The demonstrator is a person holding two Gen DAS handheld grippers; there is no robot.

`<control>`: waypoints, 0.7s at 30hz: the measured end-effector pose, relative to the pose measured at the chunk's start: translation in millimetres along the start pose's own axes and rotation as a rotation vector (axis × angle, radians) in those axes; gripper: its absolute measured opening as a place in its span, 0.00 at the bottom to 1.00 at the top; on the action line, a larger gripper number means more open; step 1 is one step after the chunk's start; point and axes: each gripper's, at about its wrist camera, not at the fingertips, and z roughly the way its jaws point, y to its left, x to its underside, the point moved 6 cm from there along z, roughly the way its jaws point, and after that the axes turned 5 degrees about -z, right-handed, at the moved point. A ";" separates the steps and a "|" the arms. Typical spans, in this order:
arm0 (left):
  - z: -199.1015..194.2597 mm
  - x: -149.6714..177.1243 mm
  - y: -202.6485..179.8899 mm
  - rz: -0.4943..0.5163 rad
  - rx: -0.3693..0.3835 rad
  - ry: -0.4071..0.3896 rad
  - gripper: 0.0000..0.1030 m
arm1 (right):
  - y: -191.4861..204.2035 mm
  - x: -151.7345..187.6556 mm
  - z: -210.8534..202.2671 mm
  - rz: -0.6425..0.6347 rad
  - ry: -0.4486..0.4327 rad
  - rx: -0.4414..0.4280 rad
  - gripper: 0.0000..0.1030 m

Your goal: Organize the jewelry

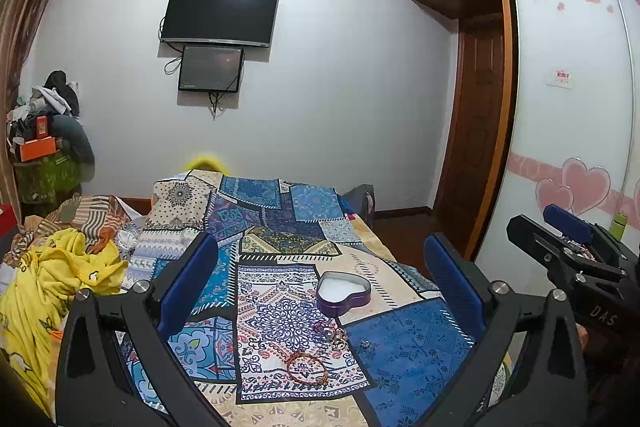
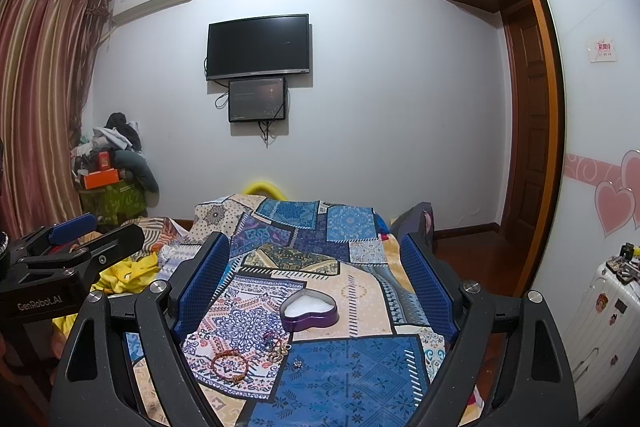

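An open purple heart-shaped tin (image 1: 343,293) with a white lining lies on the patchwork bedspread (image 1: 404,351); it also shows in the right wrist view (image 2: 310,310). In front of it lie a red-orange braided bracelet (image 1: 307,367) (image 2: 229,366), a tangle of purple and gold pieces (image 1: 331,334) (image 2: 276,343) and a small silver ring (image 1: 365,345) (image 2: 297,363). My left gripper (image 1: 320,287) is open and empty, above and short of the jewelry. My right gripper (image 2: 316,291) is open and empty, also short of it. Each gripper shows in the other's view (image 1: 568,247) (image 2: 80,239).
A yellow garment (image 1: 60,279) and striped bedding are heaped on the bed's left side. A wardrobe with heart decals (image 1: 572,131) and a wooden door stand to the right. A white suitcase (image 2: 600,311) stands at the right. A TV (image 2: 258,46) hangs on the far wall.
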 end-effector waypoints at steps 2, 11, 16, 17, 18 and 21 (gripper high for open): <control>0.3 0.6 -0.8 0.000 0.002 0.001 1.00 | 0.2 -0.6 0.3 -0.001 0.001 0.000 0.83; 0.7 1.0 -4.0 0.005 0.007 0.001 1.00 | -0.2 -1.2 0.7 0.000 0.003 -0.001 0.82; -0.3 0.3 -4.9 0.004 0.013 0.001 1.00 | -0.3 -1.3 0.7 0.001 0.004 -0.001 0.83; -0.6 0.5 -5.0 0.005 0.013 0.000 1.00 | -0.3 -1.1 0.5 0.001 0.004 -0.001 0.83; -0.3 -0.3 -5.0 0.005 0.013 0.001 1.00 | -0.3 -1.2 0.4 0.001 0.004 -0.001 0.82; -0.8 -2.1 -5.4 0.008 0.014 0.002 1.00 | -0.4 -1.1 0.3 0.000 0.005 -0.001 0.82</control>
